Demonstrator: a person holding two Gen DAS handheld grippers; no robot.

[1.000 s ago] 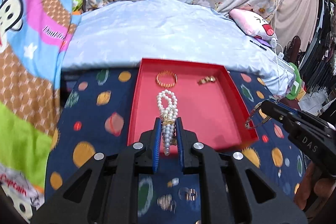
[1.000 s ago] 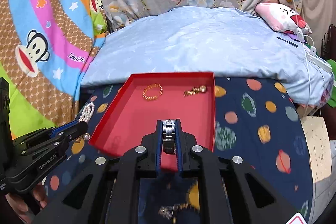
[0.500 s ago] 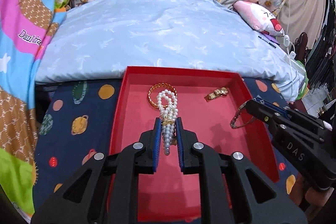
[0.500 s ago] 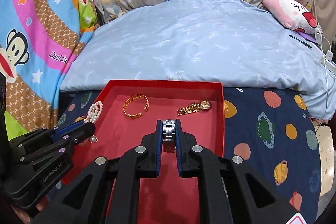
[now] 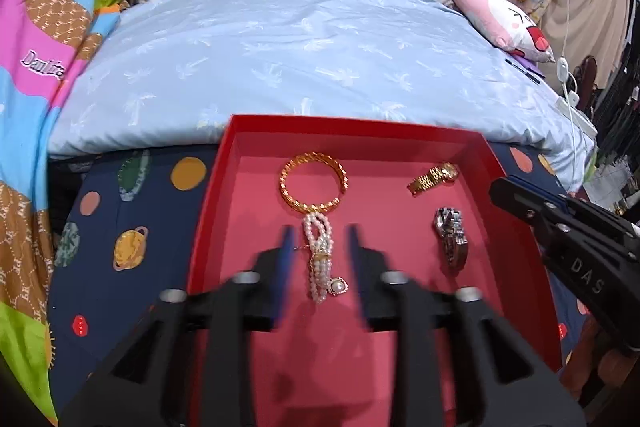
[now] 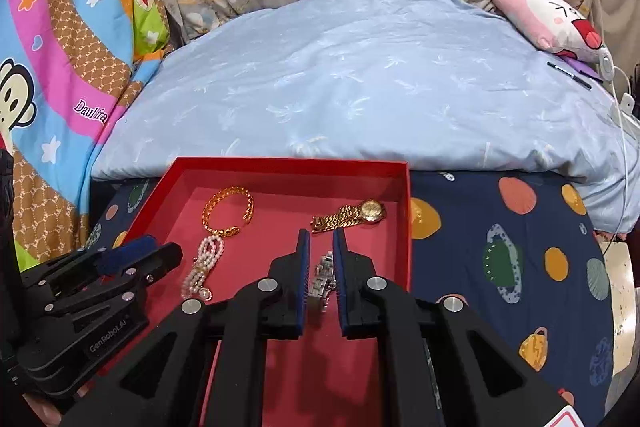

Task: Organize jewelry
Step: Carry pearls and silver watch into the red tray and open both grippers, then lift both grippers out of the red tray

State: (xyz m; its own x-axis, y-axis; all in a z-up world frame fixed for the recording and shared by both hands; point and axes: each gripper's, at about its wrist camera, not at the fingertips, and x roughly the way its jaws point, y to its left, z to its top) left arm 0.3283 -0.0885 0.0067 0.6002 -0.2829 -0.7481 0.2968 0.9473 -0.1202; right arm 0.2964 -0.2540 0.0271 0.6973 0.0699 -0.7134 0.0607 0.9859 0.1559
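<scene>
The left gripper (image 5: pixel 319 239) was smeared with motion blur in its own view, fingers (image 5: pixel 285 247) fuzzy. Between the right gripper's blue-padded fingers (image 6: pixel 303 259), the silver link-band watch (image 6: pixel 325 277) was partly hidden, dial unreadable.

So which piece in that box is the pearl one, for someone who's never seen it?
Find the red tray on the planet-print cloth. Near its front left, below the gold bangle, lies the pearl bracelet between the left gripper's open fingers. It is the only white, beaded piece; the others are metal.
</scene>
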